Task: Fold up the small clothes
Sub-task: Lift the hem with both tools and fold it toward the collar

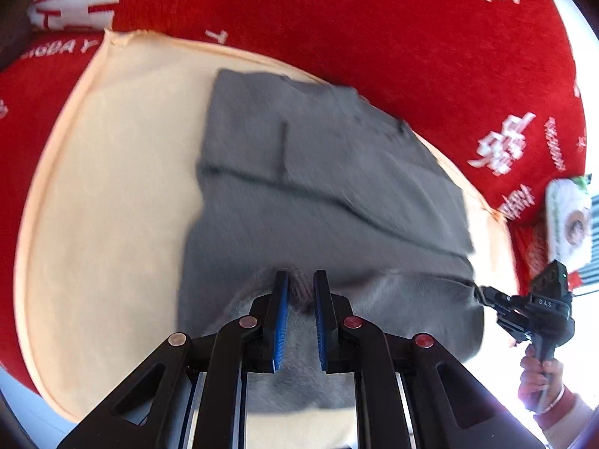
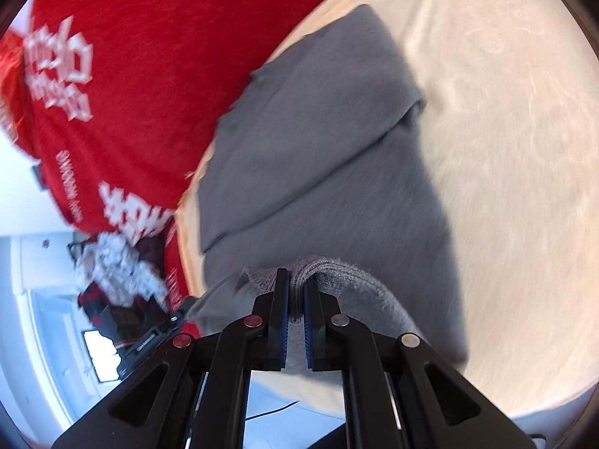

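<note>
The small grey knit garment point(image 1: 318, 187) lies mid-frame on a cream round cushion point(image 1: 105, 205). The left gripper point(image 1: 301, 292) and right gripper point(image 2: 296, 292) each pinch its near hem, apparently mid-fold; next, carry the hem evenly toward the upper edge.

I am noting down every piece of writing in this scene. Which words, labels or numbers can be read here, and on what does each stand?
"DAS": on the body of the right gripper, seen from the left wrist view.
"BIGDAY", first letter unsure: white print on the red blanket.
Large white Chinese characters on the same blanket: too distorted to read.
Small white lines beside those characters: too blurred.
White packet with a round picture: print too small.
</note>
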Action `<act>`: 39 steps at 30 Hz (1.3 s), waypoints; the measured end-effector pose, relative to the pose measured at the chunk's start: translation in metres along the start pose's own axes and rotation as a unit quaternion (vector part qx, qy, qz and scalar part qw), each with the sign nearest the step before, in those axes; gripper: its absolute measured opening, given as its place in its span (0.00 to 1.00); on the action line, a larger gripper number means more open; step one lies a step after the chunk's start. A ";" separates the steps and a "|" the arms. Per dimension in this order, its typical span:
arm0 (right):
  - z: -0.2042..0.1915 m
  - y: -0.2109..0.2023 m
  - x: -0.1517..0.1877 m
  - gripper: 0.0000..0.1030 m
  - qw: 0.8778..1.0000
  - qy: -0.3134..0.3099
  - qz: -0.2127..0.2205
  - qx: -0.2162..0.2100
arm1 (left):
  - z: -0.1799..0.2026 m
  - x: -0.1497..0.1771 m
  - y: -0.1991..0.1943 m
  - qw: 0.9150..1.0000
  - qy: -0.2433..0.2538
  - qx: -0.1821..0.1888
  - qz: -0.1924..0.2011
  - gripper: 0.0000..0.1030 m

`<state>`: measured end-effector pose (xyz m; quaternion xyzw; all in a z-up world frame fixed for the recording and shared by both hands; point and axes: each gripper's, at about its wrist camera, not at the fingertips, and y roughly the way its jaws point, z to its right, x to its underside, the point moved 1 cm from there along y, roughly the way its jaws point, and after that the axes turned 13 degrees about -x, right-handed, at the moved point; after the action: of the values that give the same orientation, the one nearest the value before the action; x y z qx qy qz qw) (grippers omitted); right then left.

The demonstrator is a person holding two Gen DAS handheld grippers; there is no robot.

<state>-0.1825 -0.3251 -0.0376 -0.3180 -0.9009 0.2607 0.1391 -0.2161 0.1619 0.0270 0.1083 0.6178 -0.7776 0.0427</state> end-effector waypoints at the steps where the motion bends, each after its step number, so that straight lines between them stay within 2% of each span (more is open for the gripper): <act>1: 0.003 0.002 -0.006 0.07 1.000 0.003 -0.001 0.009 | 0.001 -0.003 0.001 1.000 -0.003 -0.010 0.005 0.14; 3: 0.006 0.006 -0.015 0.07 0.999 0.009 -0.006 0.032 | -0.002 -0.013 0.002 0.999 -0.009 -0.030 0.009 0.15; 4: 0.011 0.007 -0.016 0.09 0.999 0.010 -0.012 0.041 | -0.004 -0.016 0.003 0.999 -0.010 -0.039 0.004 0.22; 5: 0.011 0.009 -0.017 0.11 0.998 0.011 -0.021 0.053 | -0.006 -0.018 0.003 0.999 -0.010 -0.051 -0.002 0.52; 6: 0.009 0.010 -0.018 0.11 0.998 0.006 -0.028 0.064 | -0.008 -0.019 0.001 0.998 -0.009 -0.064 0.001 0.69; 7: 0.006 0.013 -0.018 0.12 0.997 -0.003 -0.035 0.071 | -0.008 -0.019 -0.004 0.997 -0.004 -0.080 0.019 0.85; 9: -0.005 0.011 -0.014 0.25 0.994 -0.037 -0.043 0.096 | -0.001 -0.020 -0.005 0.996 0.028 -0.078 0.030 0.85; 10: -0.012 0.011 -0.012 0.48 0.990 -0.062 -0.046 0.116 | 0.003 -0.021 -0.002 0.996 0.042 -0.076 0.022 0.85; 11: -0.018 0.009 -0.010 0.63 0.986 -0.088 -0.046 0.134 | 0.007 -0.020 0.003 0.995 0.060 -0.076 0.011 0.85; 16: -0.033 0.015 -0.011 0.64 0.962 -0.169 -0.054 0.207 | 0.036 -0.018 0.039 0.985 0.147 -0.081 -0.030 0.85; 19: -0.033 0.028 -0.015 0.64 0.953 -0.191 -0.067 0.224 | 0.047 -0.022 0.052 0.982 0.169 -0.080 -0.038 0.85; 22: -0.032 0.047 -0.015 0.64 0.945 -0.211 -0.085 0.234 | 0.055 -0.024 0.062 0.979 0.186 -0.076 -0.043 0.84; 24: -0.025 0.063 -0.011 0.55 0.935 -0.221 -0.108 0.255 | 0.060 -0.024 0.067 0.975 0.201 -0.087 -0.041 0.63; 25: -0.023 0.067 -0.007 0.32 0.930 -0.226 -0.114 0.267 | 0.062 -0.023 0.068 0.972 0.211 -0.097 -0.045 0.43; 26: -0.023 0.068 -0.001 0.19 0.923 -0.239 -0.113 0.281 | 0.063 -0.022 0.069 0.970 0.216 -0.099 -0.047 0.23; 27: -0.029 0.067 0.006 0.13 0.917 -0.255 -0.106 0.287 | 0.063 -0.021 0.068 0.970 0.222 -0.089 -0.049 0.16; 28: -0.032 0.066 0.011 0.07 0.913 -0.263 -0.104 0.293 | 0.064 -0.019 0.066 0.970 0.225 -0.085 -0.047 0.14; 30: -0.045 0.059 0.025 0.06 0.906 -0.283 -0.090 0.301 | 0.065 -0.016 0.053 0.970 0.230 -0.074 -0.029 0.13; 35: -0.081 0.029 0.045 0.06 0.897 -0.311 -0.032 0.312 | 0.061 -0.014 0.009 0.978 0.203 -0.039 0.016 0.13; 39: -0.112 0.013 0.054 0.06 0.883 -0.338 0.010 0.326 | 0.063 -0.019 -0.026 0.977 0.203 -0.028 0.057 0.13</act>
<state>-0.1702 -0.2385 0.0522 -0.1565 -0.7540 0.6330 -0.0801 -0.2107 0.1055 0.0697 0.2973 0.6277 -0.7186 -0.0362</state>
